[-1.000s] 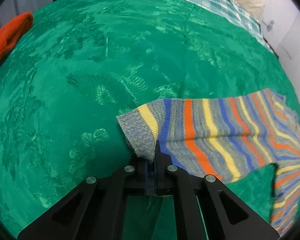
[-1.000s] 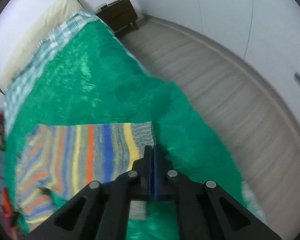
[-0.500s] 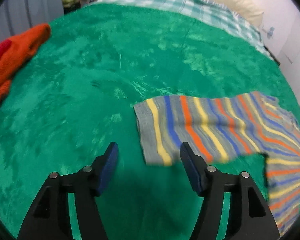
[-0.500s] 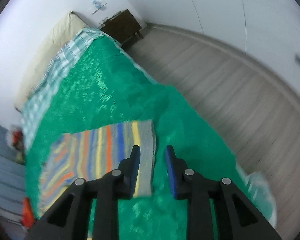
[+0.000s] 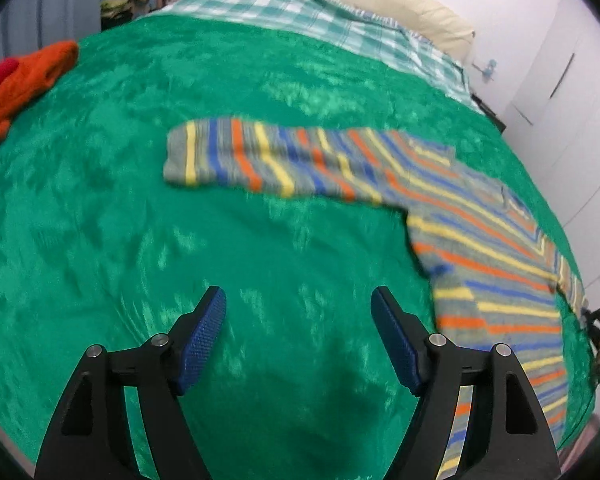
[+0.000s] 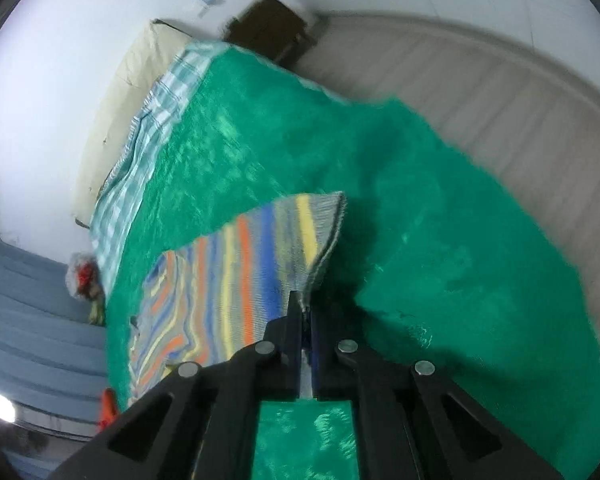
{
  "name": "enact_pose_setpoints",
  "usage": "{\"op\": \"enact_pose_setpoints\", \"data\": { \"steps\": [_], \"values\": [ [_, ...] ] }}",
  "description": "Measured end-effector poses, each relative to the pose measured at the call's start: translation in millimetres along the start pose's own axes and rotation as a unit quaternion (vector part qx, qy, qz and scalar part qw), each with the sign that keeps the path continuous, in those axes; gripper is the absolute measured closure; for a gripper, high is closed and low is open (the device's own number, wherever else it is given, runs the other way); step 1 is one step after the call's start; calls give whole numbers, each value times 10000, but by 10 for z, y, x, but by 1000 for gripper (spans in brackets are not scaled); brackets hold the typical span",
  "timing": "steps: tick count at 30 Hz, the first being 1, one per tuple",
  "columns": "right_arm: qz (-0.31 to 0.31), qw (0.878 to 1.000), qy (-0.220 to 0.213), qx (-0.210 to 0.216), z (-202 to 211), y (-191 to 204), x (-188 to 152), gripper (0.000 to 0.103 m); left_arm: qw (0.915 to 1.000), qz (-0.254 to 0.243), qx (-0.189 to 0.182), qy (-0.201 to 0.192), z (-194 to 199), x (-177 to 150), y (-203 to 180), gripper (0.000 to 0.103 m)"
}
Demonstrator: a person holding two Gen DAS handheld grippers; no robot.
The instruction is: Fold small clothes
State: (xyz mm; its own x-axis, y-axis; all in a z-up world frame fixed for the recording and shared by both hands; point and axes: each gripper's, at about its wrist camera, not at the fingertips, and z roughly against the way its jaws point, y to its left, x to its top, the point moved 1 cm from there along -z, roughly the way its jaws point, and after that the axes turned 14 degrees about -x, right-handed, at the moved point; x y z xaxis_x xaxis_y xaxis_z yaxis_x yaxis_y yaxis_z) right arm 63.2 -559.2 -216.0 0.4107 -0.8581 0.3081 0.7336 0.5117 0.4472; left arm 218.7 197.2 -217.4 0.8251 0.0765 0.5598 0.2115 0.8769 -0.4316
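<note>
On the bed's green blanket [image 5: 148, 208] lies a striped sweater [image 5: 480, 240], one sleeve [image 5: 268, 158] stretched flat across it. The left hand-held gripper [image 5: 298, 340] hangs above bare blanket, jaws opening wide with nothing between them. The right hand-held gripper [image 6: 306, 312] is pinched tight on the other sleeve's cuff [image 6: 320, 248], lifting that edge slightly. The knit looks light, soft and floppy, so it will likely sag and drag on the plush pile; best taken at a cuff, hem or shoulder edge, where the fabric is doubled.
</note>
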Motion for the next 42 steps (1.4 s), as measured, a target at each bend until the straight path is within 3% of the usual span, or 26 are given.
{"op": "enact_pose_setpoints", "data": {
  "steps": [3,4,7,11,13,14,15,16,19,22,24,27,28,29,30,32,34,35,38,39,40,42],
  "values": [
    [538,9965,-567,-308,376,410,38,100,9999,82,65,-96,27,-101,35,26],
    [939,9923,-745,-321,512,729,39,100,9999,70,82,-127,31,-121,46,26],
    [1934,9774,-843,116,745,1706,-56,101,9998,48,109,-156,0,-199,76,26],
    [2837,9521,-457,1049,667,3027,-494,101,9995,184,33,-244,-40,-328,145,26],
    [3054,9405,26,1487,384,3528,-779,98,9992,291,15,-276,-33,-359,202,26],
    [3106,9349,285,1696,230,3690,-930,94,9990,331,-20,-302,-23,-363,224,26],
    [3112,9315,452,1826,126,3765,-991,76,9988,357,-62,-325,-9,-358,244,26],
    [3093,9289,655,1930,10,3811,-1106,62,9988,351,-67,-336,0,-355,254,26],
    [2896,9321,693,2062,-125,3764,-1128,61,9986,378,-58,-355,29,-350,301,26],
    [2977,9445,408,1328,-206,3538,-968,62,9975,559,-176,-390,32,-358,367,25],
    [3294,9396,438,821,-351,3330,-972,62,9974,574,-186,-399,6,-351,362,23],
    [3587,9296,777,326,-737,3103,-1112,68,9987,394,-69,-329,-68,-343,303,19],
    [3661,9261,905,-48,-917,2951,-1158,76,9991,320,0,-290,-90,-347,278,18],
    [3735,9191,958,-811,-1144,2731,-1195,84,9994,246,67,-254,-108,-356,255,17],
    [3727,9164,904,-1147,-1217,2612,-1181,100,9996,153,139,-211,-121,-372,227,17],
    [3446,9298,652,-1119,-1163,2387,-1072,103,9997,86,177,-157,-130,-388,213,14],
    [3351,9323,237,-1342,-931,2340,-1024,92,9997,65,191,-120,-136,-412,215,12],
    [3390,9330,158,-1199,-834,2360,-1035,92,9997,47,214,-105,-150,-420,211,11],
    [3571,9321,150,-588,-629,2485,-1127,88,9994,-94,333,-21,-218,-423,173,9],
    [3647,9302,172,-389,-605,2519,-1195,81,9990,-181,408,22,-242,-430,146,8],
    [3677,9292,216,-286,-632,2570,-1272,72,9986,-239,464,50,-251,-437,127,8],
    [3737,9260,455,-294,-817,2494,-1390,68,9986,-253,466,75,-241,-446,118,8]
  ]
}}
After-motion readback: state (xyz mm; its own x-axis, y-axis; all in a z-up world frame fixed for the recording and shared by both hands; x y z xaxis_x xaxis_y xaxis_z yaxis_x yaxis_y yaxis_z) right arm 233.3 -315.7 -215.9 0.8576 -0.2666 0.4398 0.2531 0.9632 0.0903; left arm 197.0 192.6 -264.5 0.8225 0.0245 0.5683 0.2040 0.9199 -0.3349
